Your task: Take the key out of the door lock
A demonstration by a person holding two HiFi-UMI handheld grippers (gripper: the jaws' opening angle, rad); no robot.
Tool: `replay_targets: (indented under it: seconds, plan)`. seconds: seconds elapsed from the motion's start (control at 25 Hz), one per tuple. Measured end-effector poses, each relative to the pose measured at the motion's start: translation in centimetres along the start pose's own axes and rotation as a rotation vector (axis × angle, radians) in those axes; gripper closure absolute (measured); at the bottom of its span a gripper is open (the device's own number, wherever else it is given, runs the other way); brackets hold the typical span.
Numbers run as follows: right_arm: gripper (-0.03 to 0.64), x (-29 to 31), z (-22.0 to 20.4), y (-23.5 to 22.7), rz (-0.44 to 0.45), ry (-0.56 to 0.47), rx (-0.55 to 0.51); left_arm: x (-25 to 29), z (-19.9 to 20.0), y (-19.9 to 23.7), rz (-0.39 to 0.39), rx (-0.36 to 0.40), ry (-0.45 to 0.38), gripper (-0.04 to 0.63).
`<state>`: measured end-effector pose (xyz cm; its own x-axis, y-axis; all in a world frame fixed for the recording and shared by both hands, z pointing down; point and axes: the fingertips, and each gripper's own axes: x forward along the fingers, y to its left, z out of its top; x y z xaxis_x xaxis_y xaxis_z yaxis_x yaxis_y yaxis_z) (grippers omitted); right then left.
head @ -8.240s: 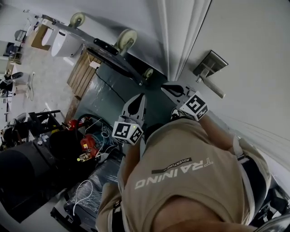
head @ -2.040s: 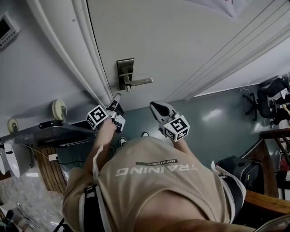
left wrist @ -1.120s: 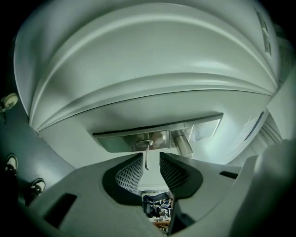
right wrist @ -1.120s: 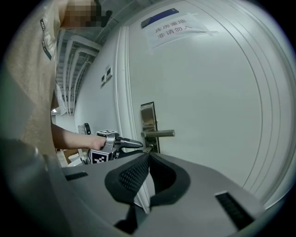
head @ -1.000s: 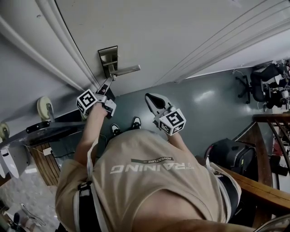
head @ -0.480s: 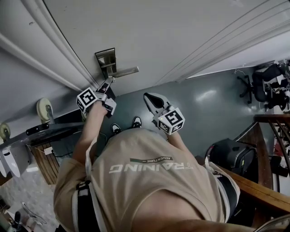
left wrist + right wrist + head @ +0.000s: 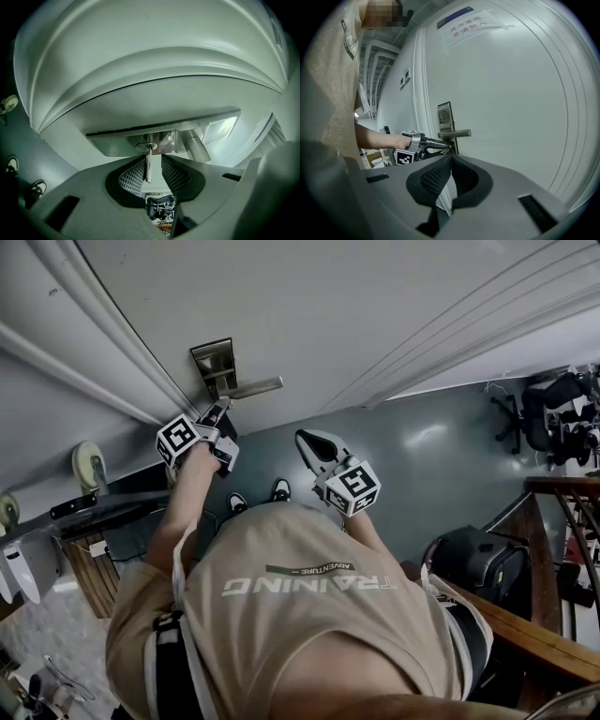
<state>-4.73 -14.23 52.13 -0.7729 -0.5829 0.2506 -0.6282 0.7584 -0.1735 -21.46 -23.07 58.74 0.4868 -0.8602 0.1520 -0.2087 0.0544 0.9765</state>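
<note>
Left gripper view: key [image 7: 147,168] deeper than before inside the parted left gripper [image 7: 153,156]; right gripper [image 7: 451,158] closed, empty.

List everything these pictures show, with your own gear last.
door: one, white, across the top of the head view
lock plate: one, silver, on the door
handle: one, silver, on the lock plate
key: one, silver, in the lock, between the left jaws
paper sign: one, white, high on the door
wheels: two, cream, at the left
floor: grey-green, below the door
shoes: two, black and white, on the floor
left gripper: jaws apart round the key
right gripper: jaws together, empty, away from the door
</note>
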Motion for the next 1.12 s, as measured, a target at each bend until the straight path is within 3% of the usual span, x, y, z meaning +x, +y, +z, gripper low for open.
replay_targets:
  seconds: [0.36, 0.68, 0.84, 1.12]
  plan:
    - [0.601, -0.3, -0.8, -0.3, -0.002, 0.037, -0.045, 0.6, -0.6, 0.3, -0.009, -0.02, -0.004, 0.514]
    - [0.601, -0.9, -1.0, -0.7, -0.012, 0.044, -0.032, 0.7, -0.5, 0.6, -0.011, -0.045, -0.028, 0.564]
    - [0.601, -1.3, -1.3, -1.1, -0.023, 0.054, -0.033, 1.0, -0.4, 0.5, -0.059, -0.054, -0.052, 0.569]
    - [0.601, -1.7, -2.2, -0.4, -0.026, 0.061, -0.011, 1.0, -0.4, 0.6, -0.055, -0.087, -0.071, 0.571]
